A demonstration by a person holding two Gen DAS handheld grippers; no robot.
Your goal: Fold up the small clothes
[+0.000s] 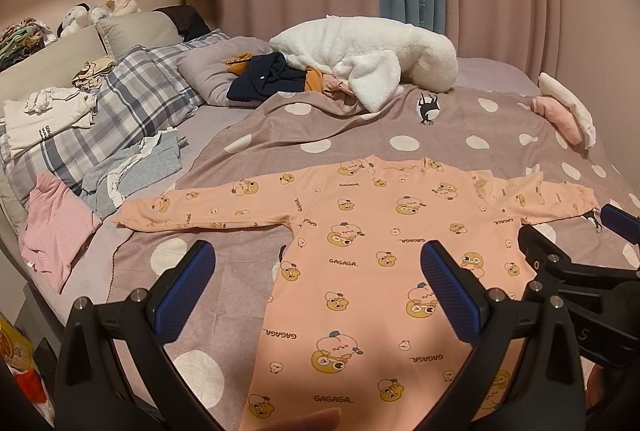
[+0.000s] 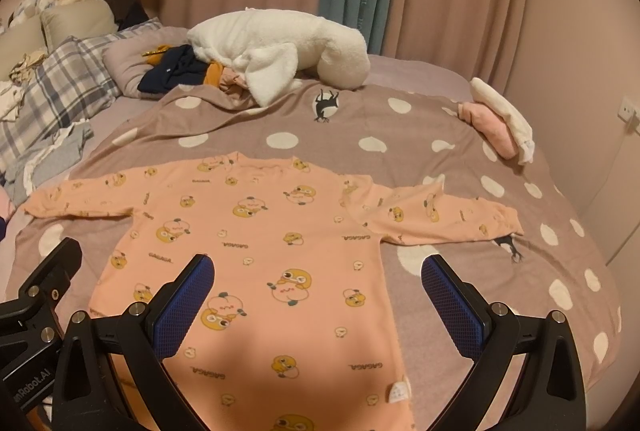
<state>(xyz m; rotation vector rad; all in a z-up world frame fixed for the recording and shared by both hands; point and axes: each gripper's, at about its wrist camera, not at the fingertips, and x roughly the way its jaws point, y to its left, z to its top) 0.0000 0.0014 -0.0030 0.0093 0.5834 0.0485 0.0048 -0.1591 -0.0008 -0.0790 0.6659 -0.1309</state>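
Peach top (image 1: 372, 251) lies flat on the bed (image 2: 440, 135), collar away, sleeves running left-right; left gripper (image 1: 318, 285) and right gripper (image 2: 318, 295) both spread wide, empty, each nearest its own-side sleeve.

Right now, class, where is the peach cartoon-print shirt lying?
The peach cartoon-print shirt lies flat, sleeves spread, on the polka-dot blanket, just ahead of both open grippers in both wrist views.
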